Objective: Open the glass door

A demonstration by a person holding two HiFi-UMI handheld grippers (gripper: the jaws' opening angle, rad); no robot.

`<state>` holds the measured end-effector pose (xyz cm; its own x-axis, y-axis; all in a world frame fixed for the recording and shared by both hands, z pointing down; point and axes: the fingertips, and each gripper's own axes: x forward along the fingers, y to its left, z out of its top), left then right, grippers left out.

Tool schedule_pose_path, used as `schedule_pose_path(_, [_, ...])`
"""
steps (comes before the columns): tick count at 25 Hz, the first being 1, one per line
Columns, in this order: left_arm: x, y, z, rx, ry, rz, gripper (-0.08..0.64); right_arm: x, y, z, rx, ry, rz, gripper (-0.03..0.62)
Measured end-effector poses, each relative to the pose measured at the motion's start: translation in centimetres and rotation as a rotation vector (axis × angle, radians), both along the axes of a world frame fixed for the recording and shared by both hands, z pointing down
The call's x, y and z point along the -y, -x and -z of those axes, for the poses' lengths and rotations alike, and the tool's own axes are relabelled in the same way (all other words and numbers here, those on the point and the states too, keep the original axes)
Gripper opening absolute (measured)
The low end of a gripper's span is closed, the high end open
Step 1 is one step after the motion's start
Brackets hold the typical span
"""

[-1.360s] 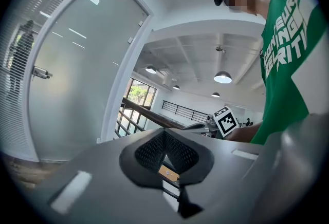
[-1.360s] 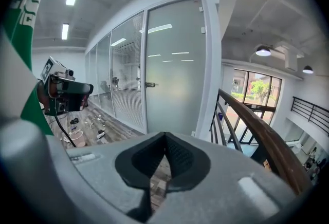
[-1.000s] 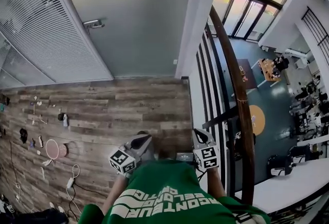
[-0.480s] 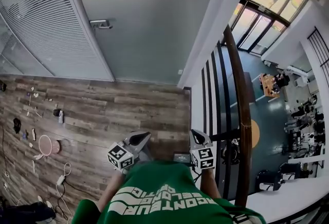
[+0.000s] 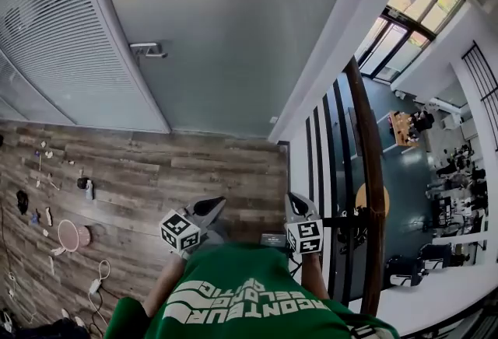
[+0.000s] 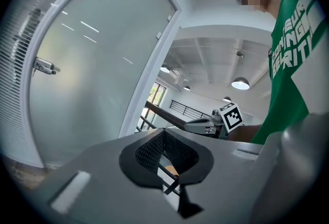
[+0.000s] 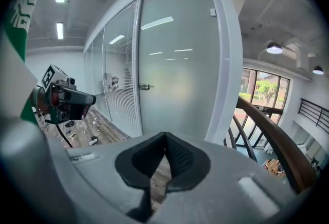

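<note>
**Both tongs clenched and empty, well short of the glass door**

At 9 o'clock in the head view, small odds and ends (image 5: 58,209) lie scattered on the wooden floor (image 5: 194,170), below a partition of slatted blinds (image 5: 47,34). Just right of the blinds stands the frosted glass door (image 5: 233,26), closed in its pale frame and filling the 12 o'clock span. Its metal handle (image 5: 146,49) sits at the door's left edge, at about 11 o'clock from the person.

The left tongs (image 5: 211,206) are low in the view, angled towards 1 o'clock, well apart from door and handle. Their jaws are pressed together with nothing between them. Just beside them, at 6 o'clock, is the person's green shirt (image 5: 249,295). The right tongs (image 5: 295,200) point towards 12 o'clock, likewise clenched and empty, also well apart from the door.

At 3 o'clock a curved wooden handrail (image 5: 372,166) on dark bars runs past, with a lower level showing beyond it.
</note>
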<state>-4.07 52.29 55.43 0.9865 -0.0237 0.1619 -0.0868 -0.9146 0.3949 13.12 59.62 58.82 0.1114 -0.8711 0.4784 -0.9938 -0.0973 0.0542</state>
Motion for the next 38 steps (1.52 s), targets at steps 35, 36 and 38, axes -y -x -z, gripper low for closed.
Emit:
schedule_pose_path(35, [28.2,11.9,1.0,-0.093,-0.010,0.587,0.014,40.5,5.1,0.5,-0.180,0.050,0.559,-0.008])
schedule_pose_path(36, [29.2,11.9,1.2,-0.092,-0.014,0.606,0.014,42.3,5.5,0.6,-0.179,0.046,0.584,-0.008])
schedule_pose_path(38, [30.9,11.9,1.9,-0.095,-0.026,0.636,0.015,45.5,6.3,0.9,-0.184,0.038,0.632,-0.008])
